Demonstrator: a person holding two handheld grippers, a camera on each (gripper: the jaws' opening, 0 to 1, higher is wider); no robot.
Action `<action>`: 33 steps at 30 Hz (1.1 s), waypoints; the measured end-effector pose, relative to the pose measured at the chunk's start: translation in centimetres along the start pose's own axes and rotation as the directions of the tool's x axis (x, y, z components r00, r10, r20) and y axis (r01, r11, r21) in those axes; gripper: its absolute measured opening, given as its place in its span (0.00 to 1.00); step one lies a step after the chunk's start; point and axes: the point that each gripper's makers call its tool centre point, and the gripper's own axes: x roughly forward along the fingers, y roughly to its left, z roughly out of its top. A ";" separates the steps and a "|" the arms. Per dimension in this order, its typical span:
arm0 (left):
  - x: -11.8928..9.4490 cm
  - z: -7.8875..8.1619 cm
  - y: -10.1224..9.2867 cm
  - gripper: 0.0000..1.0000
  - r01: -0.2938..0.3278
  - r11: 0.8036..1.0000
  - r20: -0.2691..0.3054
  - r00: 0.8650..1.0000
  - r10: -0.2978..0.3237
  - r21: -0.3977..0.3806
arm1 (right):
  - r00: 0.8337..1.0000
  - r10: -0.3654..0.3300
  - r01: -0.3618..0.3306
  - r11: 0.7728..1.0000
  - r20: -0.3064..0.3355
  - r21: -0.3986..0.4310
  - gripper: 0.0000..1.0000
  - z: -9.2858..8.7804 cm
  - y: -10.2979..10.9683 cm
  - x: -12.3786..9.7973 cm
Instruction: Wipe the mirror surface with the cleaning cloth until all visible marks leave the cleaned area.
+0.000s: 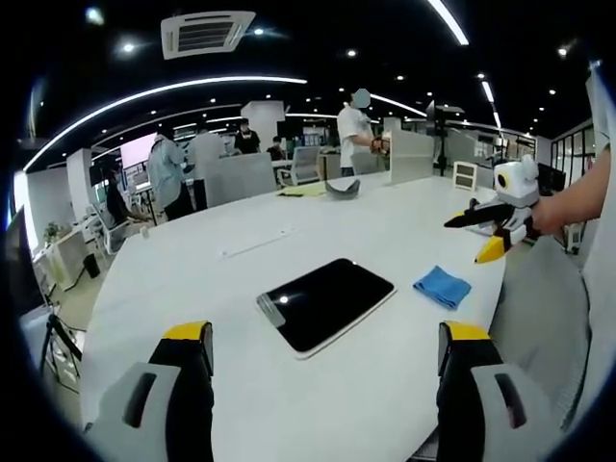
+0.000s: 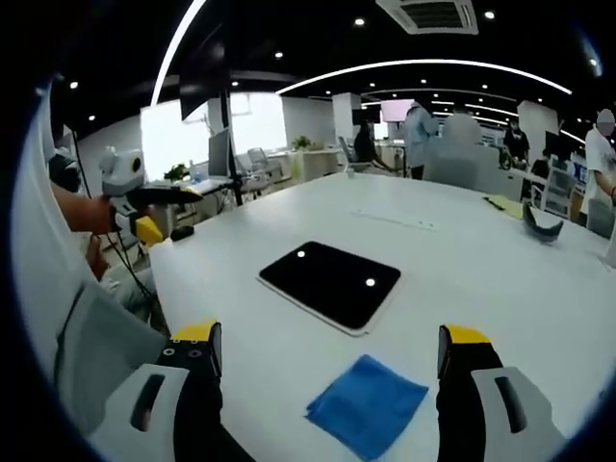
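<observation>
On table (image 1: 404, 241): mirror (image 1: 325, 303), cloth (image 1: 442, 286) beside, apart.

Nothing here is showing any lettering that can be read. The dark mirror (image 1: 325, 303) lying near the middle of the white table (image 1: 385, 231) is carrying no label, and the blue cleaning cloth (image 2: 367, 404) resting by the table's near edge is showing no tag or brand. The bright screens glowing at the far side of the room are too blurred to make out.
</observation>
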 end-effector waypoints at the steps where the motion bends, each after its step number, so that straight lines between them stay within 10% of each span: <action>1: 0.0 0.0 0.0 0.98 -0.001 1.000 0.000 1.000 0.001 0.001 | 1.000 0.001 -0.001 1.000 -0.014 -0.005 0.93 -0.2 -0.1 0.1; 15: 0.0 -0.7 0.1 0.97 -0.002 1.000 -0.011 1.000 0.002 -0.012 | 0.994 0.006 -0.014 0.997 -0.109 -0.075 0.93 -2.5 -0.8 1.1; 33: 0.0 -0.8 0.3 0.97 -0.005 1.000 -0.018 1.000 0.005 -0.016 | 0.974 0.027 -0.045 0.996 -0.227 -0.076 0.70 -5.9 -1.8 1.5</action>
